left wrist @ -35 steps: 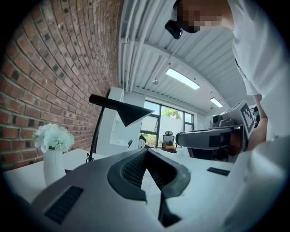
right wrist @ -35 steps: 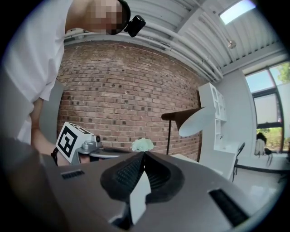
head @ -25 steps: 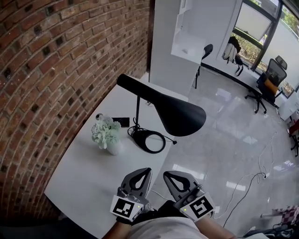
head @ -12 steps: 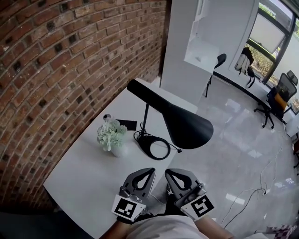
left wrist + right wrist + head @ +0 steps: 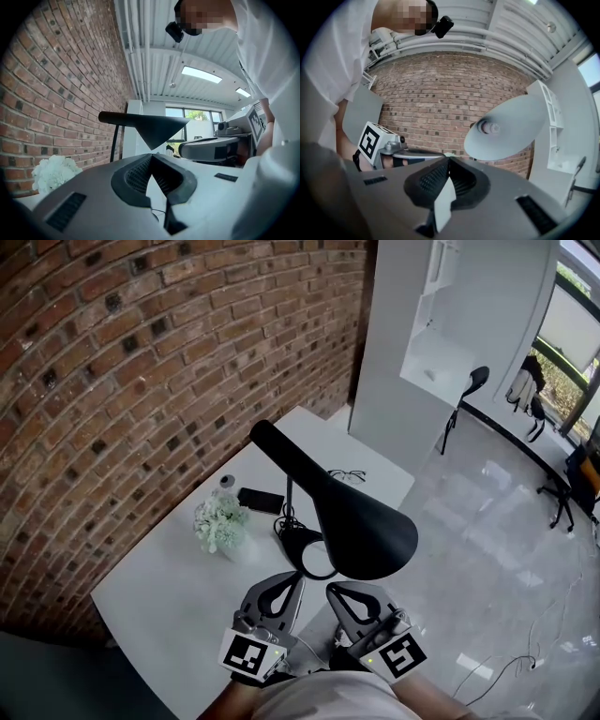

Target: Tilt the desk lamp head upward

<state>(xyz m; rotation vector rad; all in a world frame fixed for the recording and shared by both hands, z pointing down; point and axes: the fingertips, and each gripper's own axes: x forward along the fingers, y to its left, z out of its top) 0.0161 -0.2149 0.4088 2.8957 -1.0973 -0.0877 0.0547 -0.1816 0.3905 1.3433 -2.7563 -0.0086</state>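
Note:
A black desk lamp stands on the white table (image 5: 159,601). Its ring base (image 5: 309,556) and thin stem (image 5: 290,502) carry a long arm and a cone head (image 5: 361,532) that faces down and toward me. My left gripper (image 5: 296,580) and right gripper (image 5: 333,592) are side by side at the table's near edge, just below the head, both shut on nothing and touching nothing. The left gripper view shows the cone head (image 5: 154,129) from the side beyond the shut left gripper (image 5: 151,155). From the shut right gripper (image 5: 449,160) I see up into the shade (image 5: 511,124) with its bulb (image 5: 490,126).
A white flower bunch in a small vase (image 5: 220,521) stands left of the lamp base, with a dark phone (image 5: 261,501) and glasses (image 5: 347,475) behind. A brick wall (image 5: 141,381) runs along the table's left. A white cabinet (image 5: 450,352) and glossy floor (image 5: 487,559) are to the right.
The head view has swung left and closer, so the lamp head now hangs right above the grippers. Both grippers stay shut and side by side.

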